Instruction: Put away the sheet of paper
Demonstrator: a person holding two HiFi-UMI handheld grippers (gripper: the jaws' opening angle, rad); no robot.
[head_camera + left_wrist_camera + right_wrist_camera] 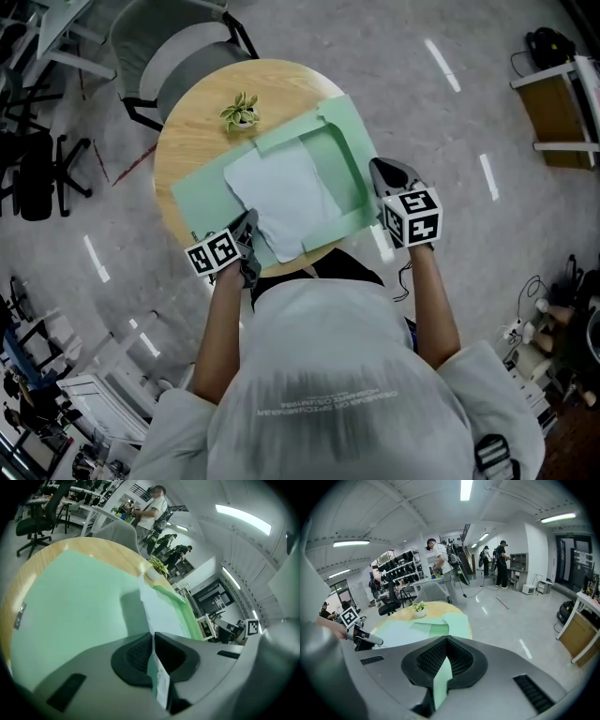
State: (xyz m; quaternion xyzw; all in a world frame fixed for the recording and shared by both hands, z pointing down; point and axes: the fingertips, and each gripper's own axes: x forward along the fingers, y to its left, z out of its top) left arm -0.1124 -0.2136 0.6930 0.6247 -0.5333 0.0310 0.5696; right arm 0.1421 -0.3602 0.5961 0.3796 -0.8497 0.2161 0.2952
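The left gripper [246,232] is clamping down at the green folder's [202,192] near-left edge. Its jaws are pressed together on a thin edge. In the left gripper view a pale sheet is running up into the jaws, so it seems to be pinching a corner of the sheet of paper [286,197]. A green layer is lying against that corner, and I cannot tell whether the folder is caught in the pinch too. The gripper itself is covering that corner from above.

The folder is lying open across the round wooden tabletop [202,112], and the sheet of paper is resting on the folder's middle, slightly crumpled. A green flap is rising along the folder's far and right sides, and its exact shape is hard to make out. Just beyond the folder's far edge a small potted plant [241,111] is sitting. Beyond that a grey chair [178,56] is standing, cut off at the top of the head view.

The person's own shoulders are blocking the folder's near edge and the tabletop under it.

The right gripper [380,171] is gripping the folder's right edge, its jaws closed on a strip of green, and it is hiding that stretch of edge.
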